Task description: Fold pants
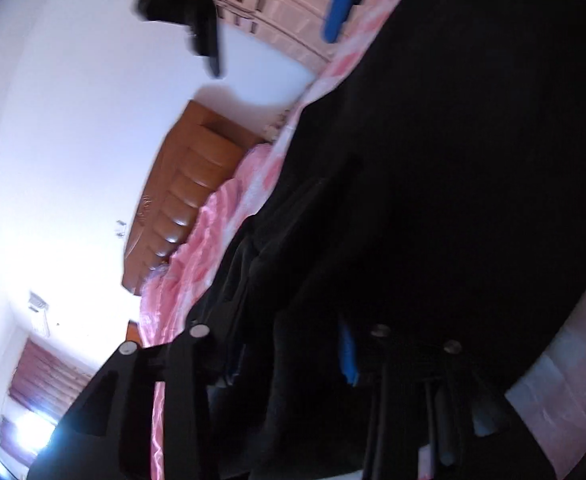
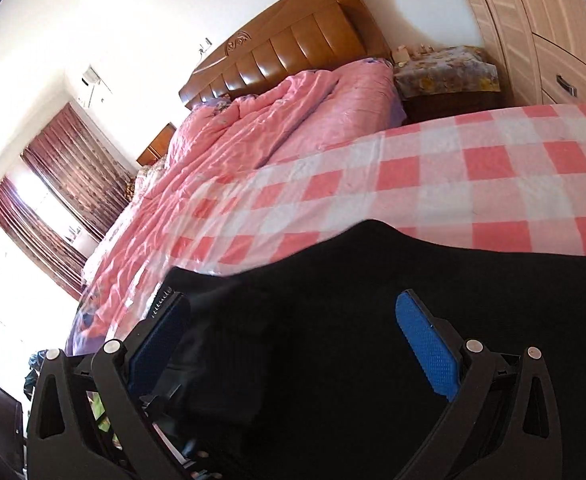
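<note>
The black pants [image 1: 433, 168] fill the right half of the left wrist view, lying on the pink checked cloth [image 1: 357, 44]. My left gripper [image 1: 289, 364] is buried in bunched black fabric; one blue pad [image 1: 348, 356] shows through the folds, and the jaws look closed on the cloth. In the right wrist view the pants [image 2: 333, 300] lie over the checked cloth [image 2: 433, 184]. My right gripper [image 2: 293, 344] is open, its blue pads [image 2: 425, 344] wide apart with black fabric between them. The right gripper also shows at the top of the left wrist view [image 1: 277, 8].
A bed with a pink quilt [image 2: 277, 120] and a wooden headboard [image 2: 293, 48] lies behind the cloth. A nightstand [image 2: 445, 76] and a pale wardrobe [image 2: 541, 32] stand at the right. Dark red curtains [image 2: 73, 176] hang at the left.
</note>
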A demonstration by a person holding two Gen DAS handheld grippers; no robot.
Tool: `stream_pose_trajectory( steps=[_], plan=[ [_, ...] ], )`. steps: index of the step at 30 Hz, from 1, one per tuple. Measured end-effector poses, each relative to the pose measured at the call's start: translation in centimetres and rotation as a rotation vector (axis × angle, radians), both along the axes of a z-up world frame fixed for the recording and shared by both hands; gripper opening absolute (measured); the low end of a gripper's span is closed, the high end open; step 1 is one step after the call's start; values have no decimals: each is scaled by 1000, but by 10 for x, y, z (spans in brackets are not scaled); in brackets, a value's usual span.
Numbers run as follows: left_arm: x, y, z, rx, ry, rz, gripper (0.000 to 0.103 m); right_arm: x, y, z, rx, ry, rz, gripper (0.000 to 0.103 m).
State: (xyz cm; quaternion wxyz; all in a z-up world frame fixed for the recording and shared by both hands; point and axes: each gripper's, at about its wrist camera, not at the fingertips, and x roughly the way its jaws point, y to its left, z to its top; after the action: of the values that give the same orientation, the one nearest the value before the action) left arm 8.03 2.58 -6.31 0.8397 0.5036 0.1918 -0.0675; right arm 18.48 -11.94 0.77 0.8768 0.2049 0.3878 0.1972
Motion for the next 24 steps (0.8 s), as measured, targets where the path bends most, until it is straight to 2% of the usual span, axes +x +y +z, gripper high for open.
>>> stream_pose_trajectory(
  steps=[2, 4, 6, 8, 10, 12, 13, 16, 18, 20, 24],
  plan=[
    [-10, 14, 28, -102, 42, -48, 75, -2, -3, -7, 10, 22, 19, 99],
    [-22, 31, 54, -209, 57, -77, 78, -4, -1, -14, 36, 54, 42, 99],
    [-30, 56, 83, -362, 95, -71, 85, -8, 0, -19, 60, 70, 70, 99],
    [-28, 83, 99, -490, 118, -17, 87, -15, 9, -21, 90, 70, 123, 99],
    [-16, 112, 101, -559, 106, 102, 86, -25, 21, -21, 141, 65, 206, 99],
    [-3, 130, 90, -538, 85, 209, 79, -40, 38, -22, 205, 69, 330, 92],
    [3, 129, 83, -514, 102, 234, 74, -46, 45, -23, 220, 74, 369, 89],
    [12, 129, 68, -475, 157, 217, 74, -61, 66, -32, 277, 122, 456, 78],
    [15, 121, 55, -405, 165, 218, 74, -61, 74, -40, 289, 144, 462, 71],
    [14, 116, 41, -335, 149, 221, 74, -52, 79, -49, 282, 169, 441, 70],
    [16, 118, 32, -320, 147, 211, 74, -32, 80, -68, 332, 232, 371, 61]
  ],
)
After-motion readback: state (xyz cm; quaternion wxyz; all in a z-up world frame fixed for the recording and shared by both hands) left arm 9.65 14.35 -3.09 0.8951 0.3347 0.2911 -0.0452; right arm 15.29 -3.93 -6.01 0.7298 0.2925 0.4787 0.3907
